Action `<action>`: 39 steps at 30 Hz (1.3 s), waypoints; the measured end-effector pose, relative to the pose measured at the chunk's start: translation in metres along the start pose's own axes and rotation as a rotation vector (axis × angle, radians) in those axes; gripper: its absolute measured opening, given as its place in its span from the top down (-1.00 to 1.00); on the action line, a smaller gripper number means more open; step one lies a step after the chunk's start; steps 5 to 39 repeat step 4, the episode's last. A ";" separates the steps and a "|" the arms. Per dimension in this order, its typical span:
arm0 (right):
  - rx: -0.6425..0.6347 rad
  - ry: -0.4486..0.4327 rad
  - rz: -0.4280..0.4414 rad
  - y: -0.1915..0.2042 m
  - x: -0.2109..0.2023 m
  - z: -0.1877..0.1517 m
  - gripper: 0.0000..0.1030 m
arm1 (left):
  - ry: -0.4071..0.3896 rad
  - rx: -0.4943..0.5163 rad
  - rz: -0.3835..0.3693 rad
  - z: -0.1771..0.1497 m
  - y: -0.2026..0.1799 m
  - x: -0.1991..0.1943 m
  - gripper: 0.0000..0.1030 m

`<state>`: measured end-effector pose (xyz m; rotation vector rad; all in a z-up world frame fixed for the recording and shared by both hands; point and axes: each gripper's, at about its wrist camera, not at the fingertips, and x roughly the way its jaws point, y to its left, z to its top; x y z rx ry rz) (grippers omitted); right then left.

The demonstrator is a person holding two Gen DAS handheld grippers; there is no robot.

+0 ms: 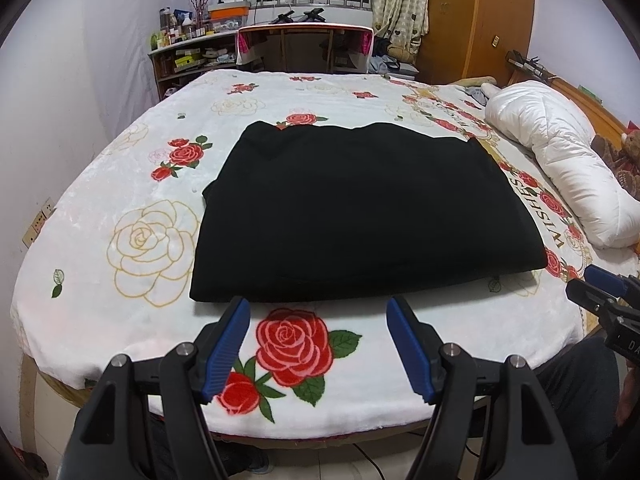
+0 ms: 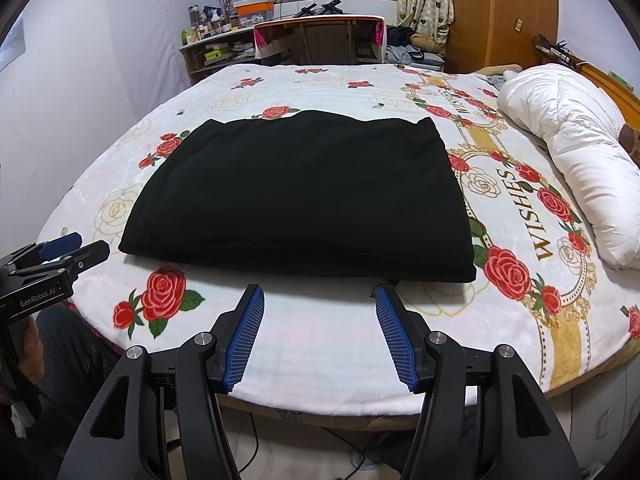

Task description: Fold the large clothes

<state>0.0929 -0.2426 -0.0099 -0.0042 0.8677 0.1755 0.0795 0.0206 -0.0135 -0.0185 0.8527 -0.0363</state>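
While both grippers hover off near edge of bed (image 1: 100, 344), black garment (image 1: 360, 208) lies folded mid-bed, long axis along that edge. Left gripper (image 1: 318, 344) faces its left half, right gripper (image 2: 320, 332) its right; both jaws wide, empty.

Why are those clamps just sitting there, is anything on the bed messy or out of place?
Nothing stands out. The black garment lies folded flat on the rose blanket, edges fairly even. Both the left gripper and right gripper are open and empty.
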 end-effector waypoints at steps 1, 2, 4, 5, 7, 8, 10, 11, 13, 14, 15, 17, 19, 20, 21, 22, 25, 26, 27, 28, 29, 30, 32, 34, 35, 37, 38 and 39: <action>-0.001 -0.001 0.000 0.000 0.000 0.000 -0.14 | -0.001 0.001 0.006 0.000 0.000 0.000 -0.42; -0.001 -0.001 -0.001 -0.001 -0.001 0.001 -0.14 | -0.001 -0.001 0.008 0.000 0.000 0.000 -0.42; -0.001 -0.001 0.000 -0.001 -0.001 0.001 -0.14 | 0.004 -0.006 0.004 0.001 0.000 0.001 -0.42; -0.001 -0.001 0.000 -0.001 -0.001 0.001 -0.14 | 0.004 -0.006 0.004 0.001 0.000 0.001 -0.42; -0.001 -0.001 0.000 -0.001 -0.001 0.001 -0.14 | 0.004 -0.006 0.004 0.001 0.000 0.001 -0.42; -0.001 -0.001 0.000 -0.001 -0.001 0.001 -0.14 | 0.004 -0.006 0.004 0.001 0.000 0.001 -0.42; -0.001 -0.001 0.000 -0.001 -0.001 0.001 -0.14 | 0.004 -0.006 0.004 0.001 0.000 0.001 -0.42; -0.001 -0.001 0.000 -0.001 -0.001 0.001 -0.14 | 0.004 -0.006 0.004 0.001 0.000 0.001 -0.42; -0.001 -0.001 0.000 -0.001 -0.001 0.001 -0.14 | 0.004 -0.006 0.004 0.001 0.000 0.001 -0.42; -0.001 -0.001 0.000 -0.001 -0.001 0.001 -0.14 | 0.004 -0.006 0.004 0.001 0.000 0.001 -0.42; -0.001 -0.001 0.000 -0.001 -0.001 0.001 -0.14 | 0.004 -0.006 0.004 0.001 0.000 0.001 -0.42; -0.001 -0.001 0.000 -0.001 -0.001 0.001 -0.14 | 0.004 -0.006 0.004 0.001 0.000 0.001 -0.42; -0.001 -0.001 0.000 -0.001 -0.001 0.001 -0.14 | 0.004 -0.006 0.004 0.001 0.000 0.001 -0.42; -0.001 -0.001 0.000 -0.001 -0.001 0.001 -0.14 | 0.004 -0.006 0.004 0.001 0.000 0.001 -0.42; -0.001 -0.001 0.000 -0.001 -0.001 0.001 -0.14 | 0.004 -0.006 0.004 0.001 0.000 0.001 -0.42; -0.001 -0.001 0.000 -0.001 -0.001 0.001 -0.14 | 0.004 -0.006 0.004 0.001 0.000 0.001 -0.42; -0.001 -0.001 0.000 -0.001 -0.001 0.001 -0.14 | 0.004 -0.006 0.004 0.001 0.000 0.001 -0.42; -0.001 -0.001 0.000 -0.001 -0.001 0.001 -0.14 | 0.004 -0.006 0.004 0.001 0.000 0.001 -0.42; -0.001 -0.001 0.000 -0.001 -0.001 0.001 -0.14 | 0.004 -0.006 0.004 0.001 0.000 0.001 -0.42; -0.001 -0.001 0.000 -0.001 -0.001 0.001 -0.14 | 0.004 -0.006 0.004 0.001 0.000 0.001 -0.42; -0.001 -0.001 0.000 -0.001 -0.001 0.001 -0.14 | 0.004 -0.006 0.004 0.001 0.000 0.001 -0.42; -0.001 -0.001 0.000 -0.001 -0.001 0.001 -0.14 | 0.004 -0.006 0.004 0.001 0.000 0.001 -0.42; -0.001 -0.001 0.000 -0.001 -0.001 0.001 -0.14 | 0.004 -0.006 0.004 0.001 0.000 0.001 -0.42; -0.001 -0.001 0.000 -0.001 -0.001 0.001 -0.14 | 0.004 -0.006 0.004 0.001 0.000 0.001 -0.42; -0.001 -0.001 0.000 -0.001 -0.001 0.001 -0.14 | 0.004 -0.006 0.004 0.001 0.000 0.001 -0.42; -0.001 -0.001 0.000 -0.001 -0.001 0.001 -0.14 | 0.004 -0.006 0.004 0.001 0.000 0.001 -0.42; -0.001 -0.001 0.000 -0.001 -0.001 0.001 -0.14 | 0.004 -0.006 0.004 0.001 0.000 0.001 -0.42; -0.001 -0.001 0.000 -0.001 -0.001 0.001 -0.14 | 0.004 -0.006 0.004 0.001 0.000 0.001 -0.42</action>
